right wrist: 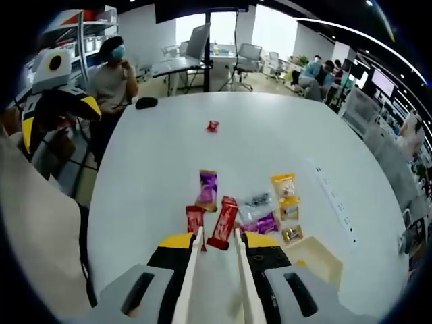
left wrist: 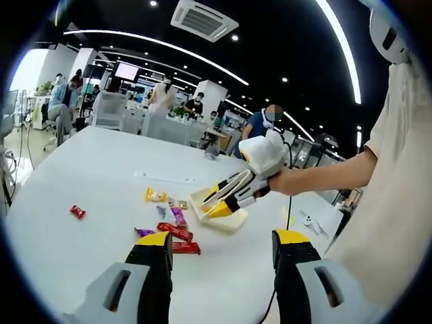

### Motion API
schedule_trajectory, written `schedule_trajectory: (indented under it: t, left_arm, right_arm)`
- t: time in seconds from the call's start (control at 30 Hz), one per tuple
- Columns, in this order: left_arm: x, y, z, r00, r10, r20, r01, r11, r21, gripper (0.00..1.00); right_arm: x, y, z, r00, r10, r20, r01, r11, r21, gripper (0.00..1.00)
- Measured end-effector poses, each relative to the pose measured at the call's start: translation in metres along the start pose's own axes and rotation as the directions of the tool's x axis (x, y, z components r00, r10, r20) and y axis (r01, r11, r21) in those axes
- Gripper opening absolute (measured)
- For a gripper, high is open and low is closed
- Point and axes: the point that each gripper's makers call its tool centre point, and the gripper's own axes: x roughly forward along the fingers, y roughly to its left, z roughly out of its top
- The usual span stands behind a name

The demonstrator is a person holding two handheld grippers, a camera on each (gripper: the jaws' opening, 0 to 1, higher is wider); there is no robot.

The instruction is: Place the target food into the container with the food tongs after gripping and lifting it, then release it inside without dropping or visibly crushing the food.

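White tabletop (right wrist: pixel 155 169) spreads wide and bare toward its far edge, where one small red candy (right wrist: pixel 212 125) lies alone. Near the near edge sits the cream container (right wrist: pixel 322 260), just beside a cluster of snack packets (right wrist: pixel 270 209). Right tool (right wrist: pixel 219 244) clamps the food tongs (right wrist: pixel 214 283), their tips flanking a red wrapped bar (right wrist: pixel 223 223); contact is unclear. Left tool (left wrist: pixel 223 244) is raised, jaws apart.

A white table (right wrist: pixel 155 155) carries red wrappers (right wrist: pixel 223 223), a purple packet (right wrist: pixel 207 187) and yellow bags (right wrist: pixel 284 186) at centre frame. Lower right sits a cream tray (right wrist: pixel 324 260). Both grippers (left wrist: pixel 223 253) (right wrist: pixel 219 246) are grey, black, yellow-tipped.
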Motion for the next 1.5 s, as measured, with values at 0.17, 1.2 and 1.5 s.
schedule_trajectory:
  t: [0.17, 1.2, 1.5]
  left_arm:
    - [-0.002, 0.002, 0.0, 1.0, 0.004, -0.003, -0.004, 1.0, -0.001, 0.6]
    - [-0.024, 0.015, -0.008, 0.998, 0.05, -0.025, -0.05, 0.998, -0.033, 0.64]
    - [-0.031, 0.019, -0.012, 0.997, 0.07, -0.024, -0.071, 0.996, -0.047, 0.64]
  right_arm:
    - [0.006, 0.005, -0.001, 1.0, 0.012, -0.006, -0.012, 1.0, -0.002, 0.28]
    - [0.039, 0.031, -0.011, 0.994, 0.082, -0.079, -0.085, 0.996, -0.034, 0.28]
    - [0.049, 0.034, -0.017, 0.989, 0.103, -0.108, -0.108, 0.993, -0.045, 0.28]
